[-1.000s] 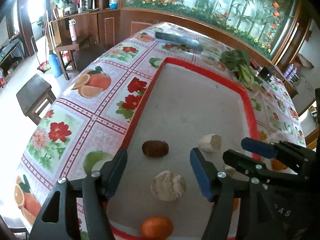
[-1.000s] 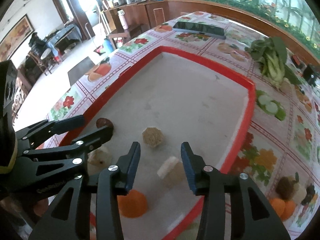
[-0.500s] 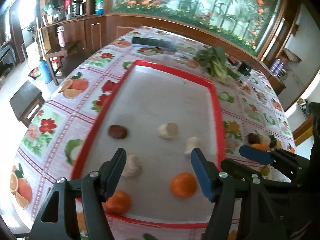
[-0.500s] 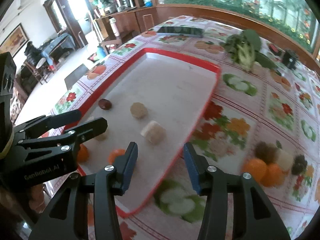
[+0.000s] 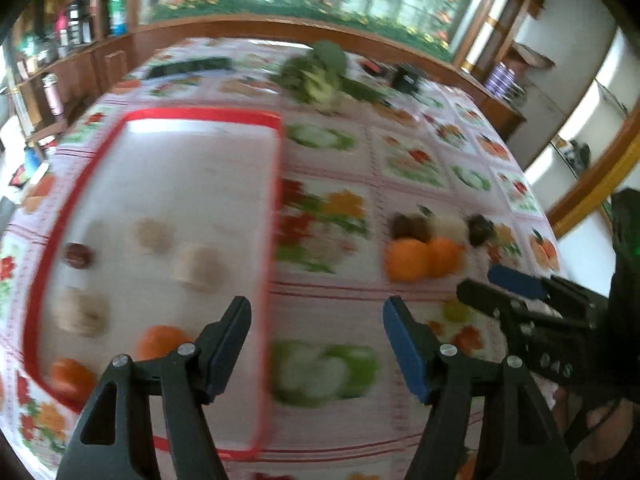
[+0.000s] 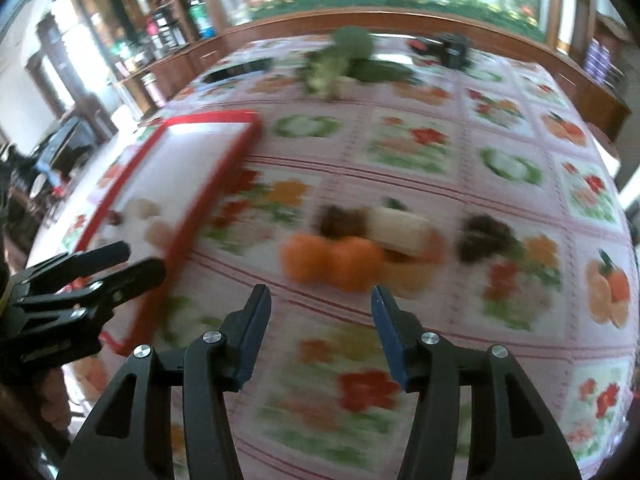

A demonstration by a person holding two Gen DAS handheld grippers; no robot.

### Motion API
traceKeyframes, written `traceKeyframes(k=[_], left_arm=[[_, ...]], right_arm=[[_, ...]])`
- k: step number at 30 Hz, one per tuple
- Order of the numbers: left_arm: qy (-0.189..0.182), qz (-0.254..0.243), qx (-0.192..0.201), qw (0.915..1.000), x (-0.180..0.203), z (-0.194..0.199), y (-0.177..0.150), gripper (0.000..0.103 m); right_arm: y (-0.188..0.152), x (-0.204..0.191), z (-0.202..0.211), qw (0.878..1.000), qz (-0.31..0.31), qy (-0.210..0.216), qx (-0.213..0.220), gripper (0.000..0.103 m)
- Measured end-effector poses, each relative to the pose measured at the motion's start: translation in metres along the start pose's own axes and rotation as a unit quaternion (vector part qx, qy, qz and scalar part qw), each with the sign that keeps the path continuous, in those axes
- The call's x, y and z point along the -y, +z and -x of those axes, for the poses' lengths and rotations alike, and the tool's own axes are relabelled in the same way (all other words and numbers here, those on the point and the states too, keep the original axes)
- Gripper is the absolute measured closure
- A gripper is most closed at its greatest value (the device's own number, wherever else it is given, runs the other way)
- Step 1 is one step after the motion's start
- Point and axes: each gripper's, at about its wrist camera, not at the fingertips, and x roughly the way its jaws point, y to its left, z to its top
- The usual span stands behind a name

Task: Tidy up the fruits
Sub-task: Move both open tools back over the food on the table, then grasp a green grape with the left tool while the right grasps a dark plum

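Left wrist view, blurred: red-rimmed tray [image 5: 276, 208] with fruit at left. Left gripper [image 5: 316, 350] angled down over tablecloth [image 5: 340, 300], jaws spread, empty. Fruit pile [image 5: 424, 252] at right. Right gripper [image 6: 318, 336] beside it, jaws just opening, empty.

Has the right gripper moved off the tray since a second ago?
Yes. The right gripper has swung right, off the red tray, over the tablecloth toward the loose oranges; its empty jaws have been opening.

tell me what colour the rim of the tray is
Red. The tray rim shows best in the left wrist view, framing a pale inner surface.
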Motion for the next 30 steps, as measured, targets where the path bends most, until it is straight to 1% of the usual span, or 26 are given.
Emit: traceKeyframes(k=[4, 8, 11, 14, 20, 22, 26, 30], left_arm=[[-0.017, -0.028, -0.026, 0.9991, 0.041, -0.021, -0.008, 0.031], [-0.018, -0.05, -0.041, 0.9977, 0.074, -0.038, -0.012, 0.031], [-0.013, -0.057, -0.048, 0.9971, 0.089, -0.047, -0.014, 0.031], [-0.006, -0.059, -0.053, 0.9968, 0.096, -0.054, -0.015, 0.031], [0.012, -0.06, -0.042, 0.9972, 0.105, -0.059, -0.014, 0.032], [0.024, -0.06, -0.035, 0.9973, 0.109, -0.061, -0.016, 0.033], [0.052, -0.069, -0.017, 0.9961, 0.113, -0.061, -0.02, 0.043], [0.051, -0.063, -0.014, 0.9966, 0.11, -0.059, -0.02, 0.044]], right_arm=[[-0.01, 0.038, 0.003, 0.999, -0.025, -0.022, -0.001, 0.051], [-0.017, 0.066, 0.007, 0.999, -0.042, -0.03, -0.002, 0.05], [-0.02, 0.084, 0.009, 0.998, -0.055, -0.031, -0.002, 0.05], [-0.023, 0.101, 0.011, 0.997, -0.068, -0.028, -0.002, 0.05], [-0.017, 0.127, 0.011, 0.996, -0.084, -0.026, 0.003, 0.05], [-0.011, 0.136, 0.008, 0.996, -0.09, -0.021, 0.004, 0.05], [0.001, 0.135, -0.004, 0.996, -0.084, -0.01, -0.001, 0.049], [0.013, 0.125, -0.015, 0.999, -0.051, -0.007, 0.003, 0.049]])
